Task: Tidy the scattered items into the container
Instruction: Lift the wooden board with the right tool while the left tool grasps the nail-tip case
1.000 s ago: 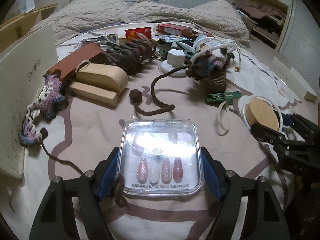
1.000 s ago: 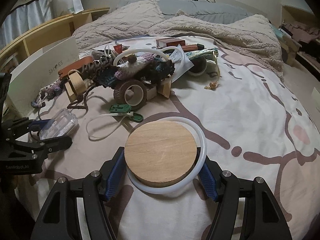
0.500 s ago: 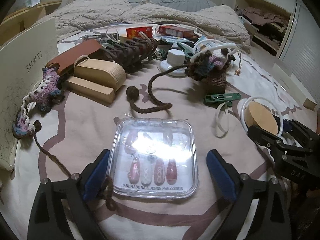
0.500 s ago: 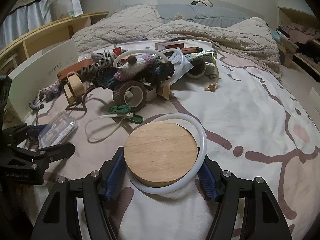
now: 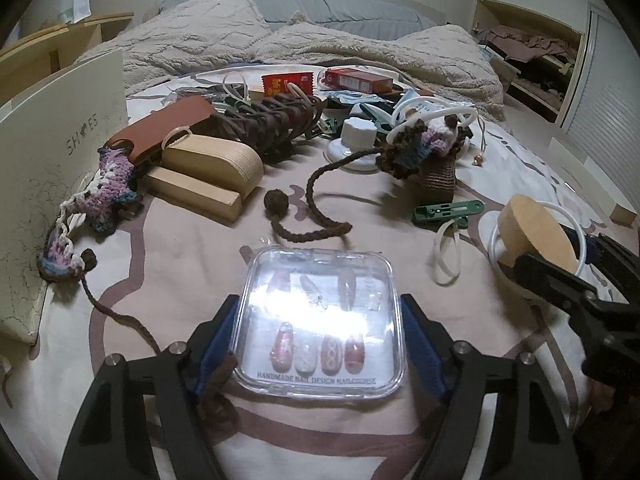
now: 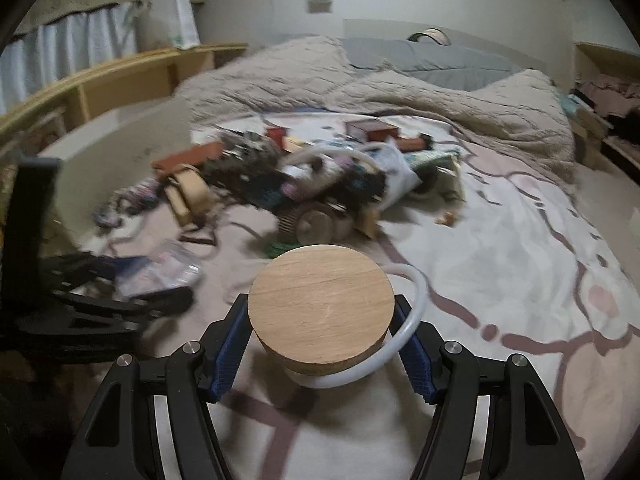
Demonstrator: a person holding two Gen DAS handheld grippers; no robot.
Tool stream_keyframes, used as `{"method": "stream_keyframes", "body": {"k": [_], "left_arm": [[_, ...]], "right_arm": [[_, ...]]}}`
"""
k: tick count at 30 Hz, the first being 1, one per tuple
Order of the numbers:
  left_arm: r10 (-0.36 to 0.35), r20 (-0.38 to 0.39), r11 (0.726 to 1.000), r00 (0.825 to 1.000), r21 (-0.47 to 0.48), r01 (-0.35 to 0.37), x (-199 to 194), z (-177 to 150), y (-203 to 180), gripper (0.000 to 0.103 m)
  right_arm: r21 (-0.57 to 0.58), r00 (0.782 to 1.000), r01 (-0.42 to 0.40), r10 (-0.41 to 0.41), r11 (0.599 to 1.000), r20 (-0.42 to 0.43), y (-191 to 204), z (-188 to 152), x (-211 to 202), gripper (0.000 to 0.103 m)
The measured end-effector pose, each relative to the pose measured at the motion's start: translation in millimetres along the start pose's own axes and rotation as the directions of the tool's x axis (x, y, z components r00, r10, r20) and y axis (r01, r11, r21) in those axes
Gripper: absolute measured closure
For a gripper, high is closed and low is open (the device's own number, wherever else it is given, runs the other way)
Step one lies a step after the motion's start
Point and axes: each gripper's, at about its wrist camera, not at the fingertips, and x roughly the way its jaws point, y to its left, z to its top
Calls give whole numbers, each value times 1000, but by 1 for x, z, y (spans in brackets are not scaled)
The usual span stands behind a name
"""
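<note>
We had the left hand-held gripper [image 5: 320, 344] pinching the clear nail box [image 5: 322, 324] by its two side edges, blue pads against the plastic, so that the flat lid stayed level and the printed nails faced up. A brown cord [image 5: 216, 376] lay caught beside the left pad, which we judged could drag along with the box. The box sat low over the bedspread [image 5: 180, 248], near us and well apart from the heap farther off.

Our right hand-held gripper [image 6: 322, 346] was pinching the wooden disc [image 6: 320, 292] across its width, lifted and tilted off the bed, with the white ring [image 6: 412, 320] looped loosely around it and hanging on the right side; we judged it might slip off.

The shoe box [image 5: 52, 152] stood at the far left with its wall toward us, likely the container, and the crocheted strip [image 5: 104, 184] leaned against it. The wooden blocks [image 5: 208, 176] and the green clip [image 5: 448, 210] waited on the bed.
</note>
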Motion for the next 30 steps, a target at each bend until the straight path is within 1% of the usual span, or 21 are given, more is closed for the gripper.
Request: {"method": "stream_keyframes", "body": {"k": [4,7,10,12,15,19,20,21,22,23,25,28,30], "left_arm": [[-1,1,1000,1000,0,1,-1,0,0,26],[1,1,1000,1000,0,-1,0,0,0,26],[2,2,1000,1000,2,-2,0,0,0,26],[4,2,1000,1000,6,-4,-1,0,-1,26],[5,2,1000,1000,8,-5,-1,0,-1,26],[5,2,1000,1000,8,-5,-1,0,-1,26],[5,2,1000,1000,7,-5,-1,0,-1,26],[5,2,1000,1000,8,-5,-1,0,-1,26],[5,2,1000,1000,8,-5,-1,0,-1,26],[5,2,1000,1000,8,-5,-1,0,-1,26],[5,2,1000,1000,8,-5,-1,0,-1,26],[5,2,1000,1000,8,-5,-1,0,-2,26],[5,2,1000,1000,9,-6,-1,0,-2,26]], "right_arm": [[-12,999,-33,33,999,2,9,2,-3,34],[-21,999,-51,50,998,-11,11,2,-3,34],[-25,996,-78,77,997,-42,10,-1,-5,34],[-28,996,-60,58,998,-66,8,-6,-6,34],[-15,994,-11,10,1000,-104,2,-14,-5,34],[32,990,11,-7,999,-142,-10,-20,-5,33],[34,989,25,-20,999,-146,-12,-21,-6,31],[32,988,47,-41,998,-149,-13,-22,-7,23],[31,987,71,-65,997,-146,-15,-22,-9,15],[30,986,96,-91,995,-140,-17,-22,-11,13],[36,984,117,-111,992,-137,-23,-21,-14,10],[53,985,132,-125,990,-115,-30,-18,-21,10],[46,987,143,-139,989,-78,-30,-15,-27,10]]}}
